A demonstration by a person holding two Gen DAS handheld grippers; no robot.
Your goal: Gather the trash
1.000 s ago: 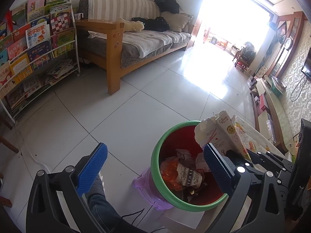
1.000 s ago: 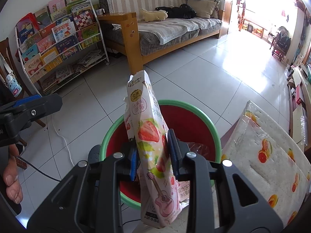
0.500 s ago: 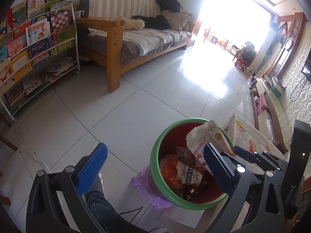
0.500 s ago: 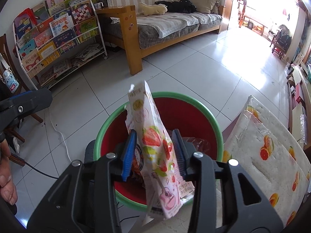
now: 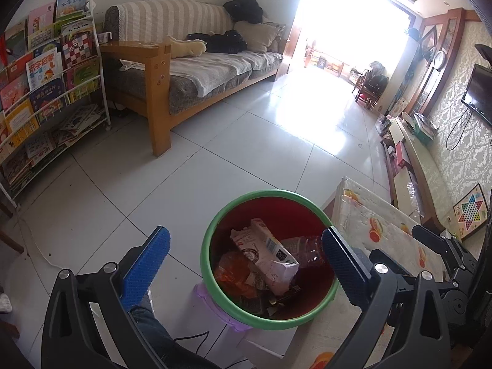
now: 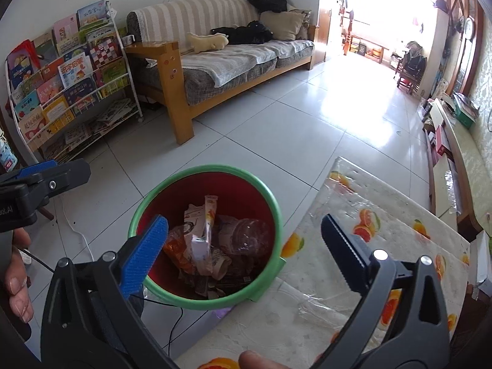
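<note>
Right claw (image 6: 244, 241) wide, empty; 1 pink strawberry-print carton (image 6: 201, 233) below it inside 1 green-rimmed red bin (image 6: 172, 184). Left claw (image 5: 246, 264) wide, empty, above the bin.

This is the living room of a home. A long sofa (image 5: 196, 70) with a wooden frame, striped cover and cushions stands against the far wall, with a soft toy (image 5: 184, 47) and dark clothes (image 5: 227, 41) lying on it. Beside it a white wire rack (image 5: 46, 92) holds rows of children's picture books. The floor (image 5: 246, 153) is laid with large pale tiles. A television (image 5: 479, 92) hangs on a patterned wall above a low cabinet (image 5: 412, 150), a clock (image 5: 439, 58) hangs nearby, and a board game (image 5: 469, 212) leans at the wall. A table with a fruit-print cover (image 6: 384, 224) stands beside a waste bin (image 6: 206, 233) full of household packaging.
</note>
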